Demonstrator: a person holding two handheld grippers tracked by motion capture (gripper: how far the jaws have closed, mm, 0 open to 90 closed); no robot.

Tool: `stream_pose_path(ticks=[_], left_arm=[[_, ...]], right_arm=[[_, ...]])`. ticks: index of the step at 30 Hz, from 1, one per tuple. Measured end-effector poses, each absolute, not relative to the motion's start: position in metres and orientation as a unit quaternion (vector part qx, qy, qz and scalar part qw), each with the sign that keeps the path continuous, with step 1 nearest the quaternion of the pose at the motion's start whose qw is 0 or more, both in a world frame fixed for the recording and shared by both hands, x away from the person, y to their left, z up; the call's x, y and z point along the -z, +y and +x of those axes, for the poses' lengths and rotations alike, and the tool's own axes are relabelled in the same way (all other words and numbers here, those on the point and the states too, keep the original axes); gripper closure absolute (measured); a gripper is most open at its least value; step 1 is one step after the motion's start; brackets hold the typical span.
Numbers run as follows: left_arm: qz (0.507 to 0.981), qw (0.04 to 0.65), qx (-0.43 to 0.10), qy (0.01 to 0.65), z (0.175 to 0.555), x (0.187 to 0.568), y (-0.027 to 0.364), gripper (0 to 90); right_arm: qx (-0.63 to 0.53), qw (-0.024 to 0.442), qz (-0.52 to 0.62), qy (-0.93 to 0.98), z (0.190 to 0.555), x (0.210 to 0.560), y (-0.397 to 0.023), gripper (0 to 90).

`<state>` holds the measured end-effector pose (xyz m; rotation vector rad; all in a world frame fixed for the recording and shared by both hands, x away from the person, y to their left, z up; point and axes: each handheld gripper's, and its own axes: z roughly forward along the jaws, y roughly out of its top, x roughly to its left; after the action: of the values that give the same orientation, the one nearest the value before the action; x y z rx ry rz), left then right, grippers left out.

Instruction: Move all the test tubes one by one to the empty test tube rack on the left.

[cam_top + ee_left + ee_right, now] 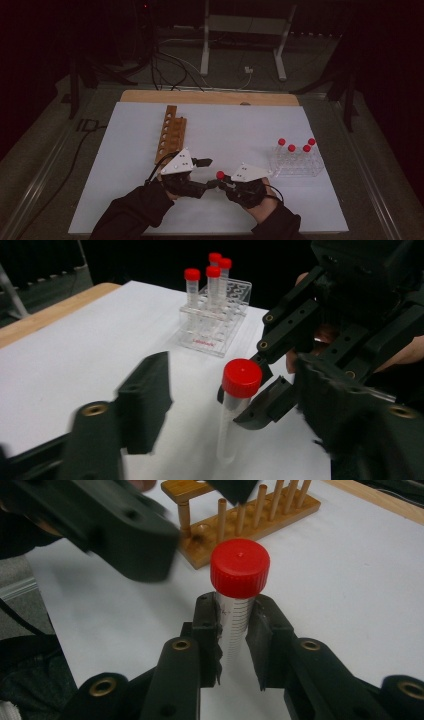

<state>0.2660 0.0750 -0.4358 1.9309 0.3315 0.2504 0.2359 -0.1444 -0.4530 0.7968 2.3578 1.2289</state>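
1. The tube (239, 611) is a clear plastic cylinder with fine printed graduation marks and a smooth, round red screw cap (240, 567). It stands upright above the white sheet, near the table's front edge.
2. My right gripper (234, 645) is clamped on the tube just below the cap, its 2 black ridged jaws pressing the clear wall from either side.
3. My left gripper (235, 405) faces it from the other side. No earlier picture backs any word on jaw motion, so I say just this: its jaws stand partly apart, 1 on each side of the capped end, not touching it.
4. Behind, in the right gripper view, lies the wooden rack (240, 520), warm brown, with round holes and upright dowels.
5. In the left gripper view a clear plastic rack (215, 320) stands farther off, holding 4 more red-capped tubes (192, 287) upright.
6. The table (240, 125) is covered by a smooth, matte white sheet, with a pale wooden strip along its far edge.
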Motion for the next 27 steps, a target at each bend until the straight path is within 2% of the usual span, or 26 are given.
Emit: stream_pose_path(ticks=[1, 2, 3, 4, 12, 20, 27], left_arm=[[0.817, 0.550, -0.105, 0.140, 0.266, 0.436, 0.074, 42.3], [0.817, 0.550, -0.105, 0.139, 0.267, 0.436, 0.072, 42.3], [0.818, 0.549, -0.106, 0.138, 0.267, 0.437, 0.071, 46.6], [0.818, 0.548, -0.105, 0.138, 0.267, 0.437, 0.070, 46.6], [0.826, 0.539, -0.107, 0.127, 0.267, 0.437, 0.064, 63.2], [0.835, 0.525, -0.108, 0.122, 0.268, 0.438, 0.059, 70.6], [0.840, 0.518, -0.116, 0.114, 0.268, 0.436, 0.057, 71.8]], right_arm=[[-0.435, 0.182, 0.282, 0.835, 0.236, 0.453, -0.144, 74.3], [-0.435, 0.182, 0.282, 0.835, 0.236, 0.453, -0.144, 74.3], [-0.435, 0.181, 0.282, 0.836, 0.235, 0.453, -0.144, 74.4], [-0.435, 0.181, 0.282, 0.836, 0.235, 0.453, -0.144, 74.4], [-0.438, 0.181, 0.284, 0.833, 0.235, 0.451, -0.144, 74.3], [-0.437, 0.183, 0.284, 0.834, 0.235, 0.451, -0.144, 74.3], [-0.439, 0.180, 0.285, 0.833, 0.236, 0.451, -0.145, 74.3]])
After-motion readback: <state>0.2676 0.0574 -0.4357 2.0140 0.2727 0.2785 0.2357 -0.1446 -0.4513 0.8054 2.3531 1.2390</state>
